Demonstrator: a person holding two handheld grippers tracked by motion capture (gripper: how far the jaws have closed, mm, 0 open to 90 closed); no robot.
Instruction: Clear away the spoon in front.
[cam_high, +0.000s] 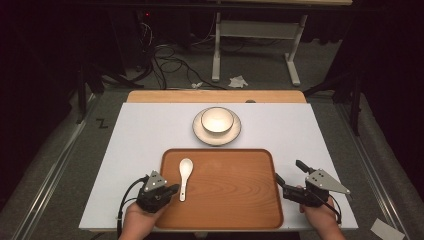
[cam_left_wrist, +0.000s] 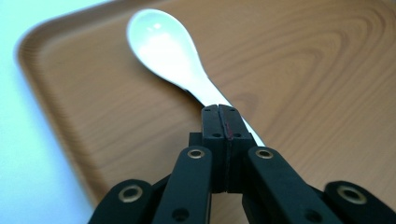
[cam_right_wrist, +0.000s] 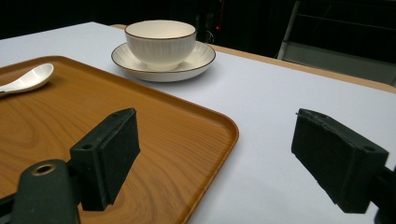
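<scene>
- The left claw (cam_high: 172, 190) sits at the near left of the wooden tray (cam_high: 235, 200), its jaws clenched together with nothing between them, tips over the handle end of the white ceramic spoon (cam_left_wrist: 173, 56).
- The right claw (cam_high: 288, 176) hovers at the tray's near right edge, jaws released and wide apart.
- The spoon lies on the tray's left half, bowl pointing away.
- Beyond the tray, a white bowl (cam_high: 217, 120) stands on a saucer (cam_high: 199, 131) on the desk (cam_high: 140, 135).
</scene>
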